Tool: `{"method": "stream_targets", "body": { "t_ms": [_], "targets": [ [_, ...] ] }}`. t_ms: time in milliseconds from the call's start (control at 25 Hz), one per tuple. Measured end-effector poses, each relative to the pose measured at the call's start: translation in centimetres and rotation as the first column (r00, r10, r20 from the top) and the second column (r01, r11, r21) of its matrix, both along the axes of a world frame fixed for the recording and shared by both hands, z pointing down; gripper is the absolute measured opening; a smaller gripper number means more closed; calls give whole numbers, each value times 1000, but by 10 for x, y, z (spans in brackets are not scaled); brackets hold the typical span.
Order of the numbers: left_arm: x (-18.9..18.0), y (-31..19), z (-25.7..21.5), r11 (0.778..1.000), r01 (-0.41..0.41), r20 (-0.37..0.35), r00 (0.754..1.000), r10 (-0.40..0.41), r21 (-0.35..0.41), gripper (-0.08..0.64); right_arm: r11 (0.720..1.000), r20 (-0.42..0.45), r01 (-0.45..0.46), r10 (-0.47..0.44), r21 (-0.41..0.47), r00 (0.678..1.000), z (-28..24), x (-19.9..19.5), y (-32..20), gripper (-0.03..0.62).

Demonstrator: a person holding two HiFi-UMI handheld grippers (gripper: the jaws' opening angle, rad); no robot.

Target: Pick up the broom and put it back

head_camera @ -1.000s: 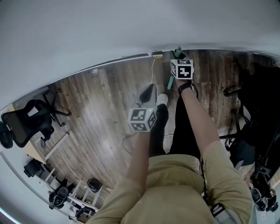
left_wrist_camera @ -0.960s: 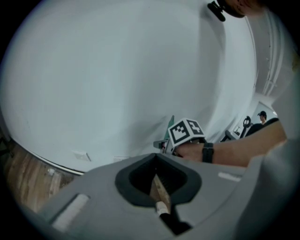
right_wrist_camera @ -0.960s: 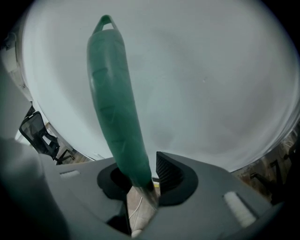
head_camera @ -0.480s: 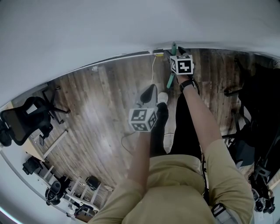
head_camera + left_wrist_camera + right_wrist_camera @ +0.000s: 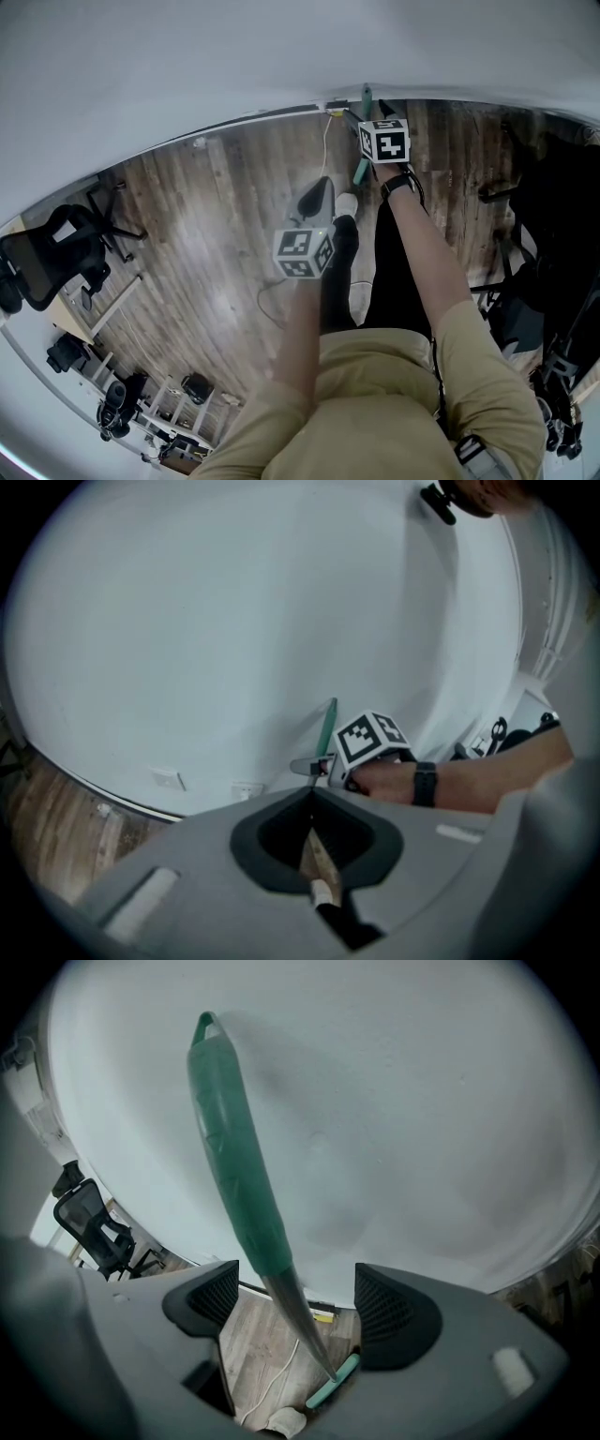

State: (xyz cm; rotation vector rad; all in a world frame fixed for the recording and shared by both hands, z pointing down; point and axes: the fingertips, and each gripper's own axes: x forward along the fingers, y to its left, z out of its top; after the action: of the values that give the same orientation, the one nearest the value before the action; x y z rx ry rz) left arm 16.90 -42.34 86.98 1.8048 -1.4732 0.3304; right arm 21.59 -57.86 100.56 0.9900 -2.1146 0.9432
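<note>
Right gripper jaws just opened around broom leaning on wall; unheld, it could slide. Left gripper closed, empty.

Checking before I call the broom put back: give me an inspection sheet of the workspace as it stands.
Surface: wooden floor running up to a white wall.
Job's things: broom, green handle leaning on the wall, teal head down at the floor.
Clutter: dark gear by the lower-left edge, too small to name.
Grippers: right gripper jaws have just been opening, now apart either side of the broom handle, pads not pressing; left gripper jaws together, nothing held.
Cables: white cable trails from the wall base across the floor.
Surroundings: black office chair at the left.
</note>
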Motion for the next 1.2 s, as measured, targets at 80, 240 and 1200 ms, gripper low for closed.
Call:
{"method": "stream_targets", "body": {
  "t_ms": [80,240,1200],
  "targets": [
    [-1,-1,-2,1000,3,-1,1000,-3,4,3,1000,6,-14,14,-2,1000,-5,2,6,399],
    [-4,-6,-15,1000,12,-5,1000,-12,25,3,998,23,-57,56,17,998,-30,15,20,402],
    [0,-41,-324,875,-120,45,993,113,470,3,811,116,-170,126,560,985,-443,67,106,69]
  ]
}}
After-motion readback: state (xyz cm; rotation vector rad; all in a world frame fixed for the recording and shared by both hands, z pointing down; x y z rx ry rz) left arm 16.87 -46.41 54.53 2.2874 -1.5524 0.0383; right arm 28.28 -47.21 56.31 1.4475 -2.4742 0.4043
